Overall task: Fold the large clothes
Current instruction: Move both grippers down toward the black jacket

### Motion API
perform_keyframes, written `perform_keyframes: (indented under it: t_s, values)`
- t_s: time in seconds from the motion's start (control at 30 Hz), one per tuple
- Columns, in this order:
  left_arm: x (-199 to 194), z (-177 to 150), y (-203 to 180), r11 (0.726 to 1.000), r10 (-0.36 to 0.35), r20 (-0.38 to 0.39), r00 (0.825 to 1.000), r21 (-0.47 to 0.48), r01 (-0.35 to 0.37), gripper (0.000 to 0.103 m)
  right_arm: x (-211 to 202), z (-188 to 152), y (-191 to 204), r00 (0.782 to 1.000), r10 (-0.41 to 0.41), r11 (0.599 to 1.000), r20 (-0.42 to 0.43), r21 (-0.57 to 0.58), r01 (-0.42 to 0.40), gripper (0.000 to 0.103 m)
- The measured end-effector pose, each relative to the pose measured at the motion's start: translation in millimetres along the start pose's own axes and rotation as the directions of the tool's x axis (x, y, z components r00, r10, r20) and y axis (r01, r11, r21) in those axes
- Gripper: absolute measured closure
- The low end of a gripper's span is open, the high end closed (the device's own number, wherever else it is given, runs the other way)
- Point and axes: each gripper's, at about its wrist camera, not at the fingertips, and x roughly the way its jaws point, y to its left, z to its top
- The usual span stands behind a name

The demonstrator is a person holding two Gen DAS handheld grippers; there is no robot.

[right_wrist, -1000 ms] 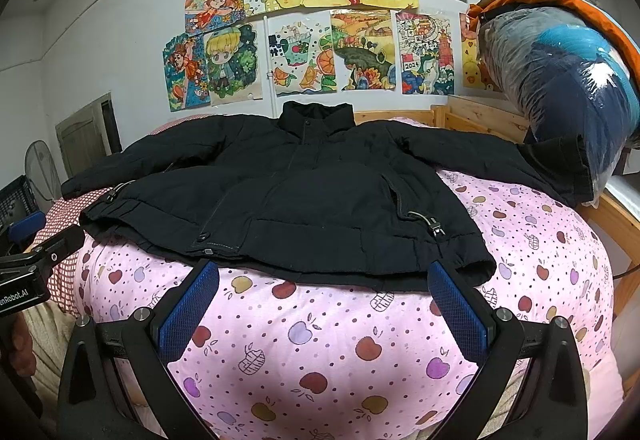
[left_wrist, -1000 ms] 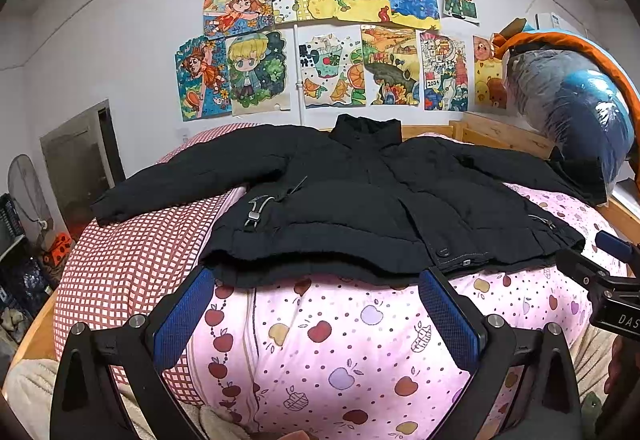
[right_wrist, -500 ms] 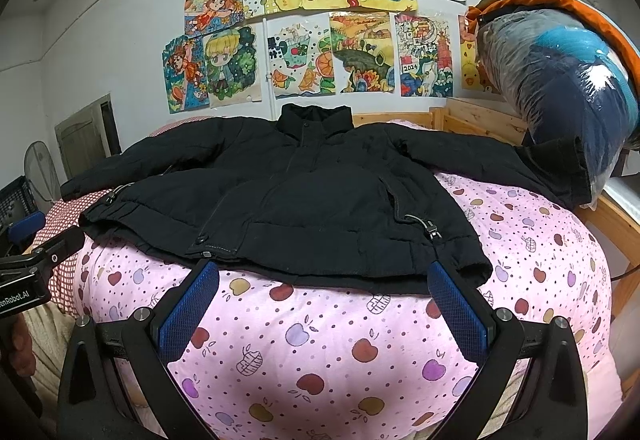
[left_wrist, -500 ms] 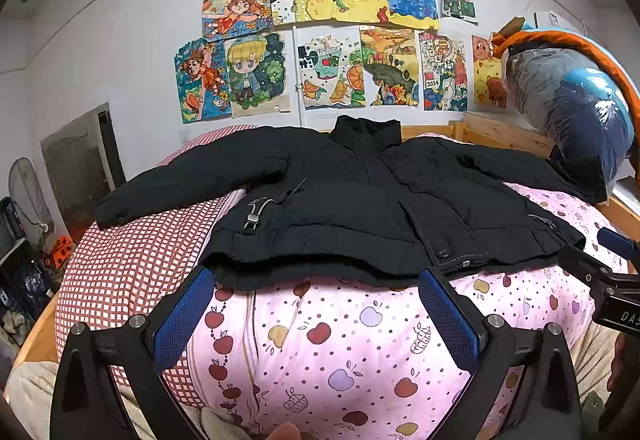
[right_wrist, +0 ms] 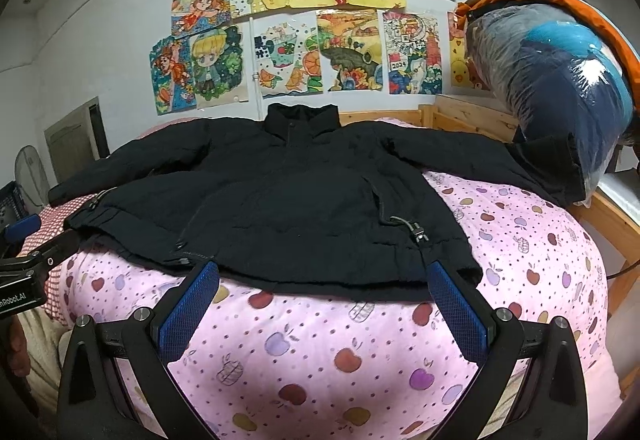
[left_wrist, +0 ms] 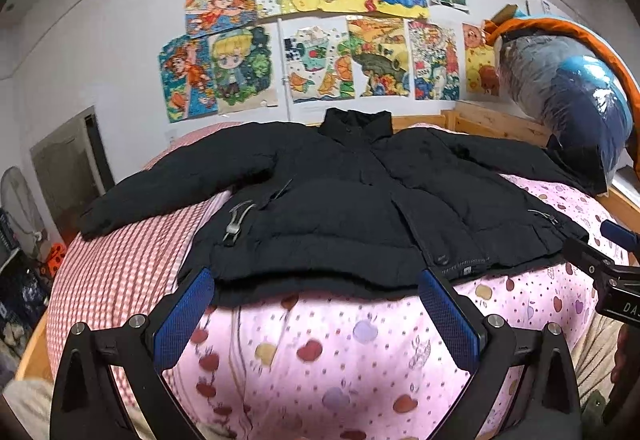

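A black padded jacket (left_wrist: 344, 207) (right_wrist: 280, 199) lies flat on a bed, front up, collar toward the wall, both sleeves spread out to the sides. Its hem faces me. My left gripper (left_wrist: 316, 304) hovers open just short of the hem's left half, blue pads wide apart with nothing between them. My right gripper (right_wrist: 320, 300) is open too, level with the hem's right half near the drawcord toggle (right_wrist: 416, 232). Each gripper shows at the edge of the other's view.
The bed carries a pink apple-print cover (right_wrist: 520, 248) and a red checked sheet (left_wrist: 120, 264) on the left. A plastic-wrapped bundle of bedding (right_wrist: 560, 87) stands at the right on the wooden bed frame (right_wrist: 472, 115). Drawings cover the wall. A fan (right_wrist: 30, 175) stands far left.
Both grippers have eased slightly forward and up toward the jacket's hem. The jacket lies as before.
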Motion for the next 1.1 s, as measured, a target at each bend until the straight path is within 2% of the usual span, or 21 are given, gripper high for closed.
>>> perform_keyframes:
  t_s: [0.1, 0.2, 0.3, 0.47, 0.63, 0.67, 0.73, 0.8, 0.93, 1.03, 1.1]
  values:
    - [20, 17, -7, 0.997, -0.054, -0.046, 0.998, 0.061, 0.056, 0.0, 11, 10, -5, 0.999, -0.021, 1.0, -0.027, -0.008, 0.021, 0.001]
    - [45, 38, -15, 0.989, -0.077, -0.095, 0.992, 0.121, 0.089, 0.0, 25, 23, -12, 0.997, -0.057, 0.998, -0.057, -0.006, 0.057, 0.001]
    - [70, 61, -21, 0.986, -0.1, -0.13, 0.986, 0.119, 0.116, 0.0, 43, 34, -22, 0.992, -0.093, 0.996, -0.086, 0.003, 0.094, 0.001]
    - [107, 90, -36, 0.983, -0.138, -0.137, 0.981, 0.099, 0.152, 0.0, 69, 49, -39, 0.984, -0.151, 0.988, -0.092, 0.008, 0.152, 0.001]
    - [152, 119, -69, 0.974, -0.132, -0.121, 0.984, 0.167, 0.152, 0.0, 98, 63, -70, 0.972, -0.218, 0.975, -0.09, 0.025, 0.221, 0.001]
    - [164, 124, -77, 0.972, -0.138, -0.13, 0.982, 0.173, 0.16, 0.0, 101, 65, -81, 0.965, -0.249, 0.966, -0.079, 0.046, 0.253, 0.001]
    - [186, 133, -88, 0.967, -0.172, -0.159, 0.972, 0.163, 0.198, 0.0, 102, 66, -107, 0.938, -0.342, 0.931, -0.057, 0.119, 0.346, 0.001]
    - [211, 142, -103, 0.963, -0.197, -0.182, 0.963, 0.148, 0.225, 0.0, 103, 66, -144, 0.897, -0.439, 0.872, -0.047, 0.215, 0.439, 0.001]
    - [252, 159, -133, 0.959, -0.224, -0.178, 0.958, 0.134, 0.249, 0.0, 108, 62, -203, 0.854, -0.518, 0.79, -0.048, 0.355, 0.499, 0.001]
    - [285, 172, -161, 0.95, -0.266, -0.199, 0.943, 0.112, 0.292, 0.0, 117, 60, -239, 0.835, -0.547, 0.746, -0.062, 0.418, 0.519, 0.001]
    - [309, 182, -184, 0.94, -0.291, -0.221, 0.931, 0.114, 0.32, 0.0, 127, 60, -263, 0.835, -0.546, 0.737, -0.066, 0.436, 0.516, 0.001]
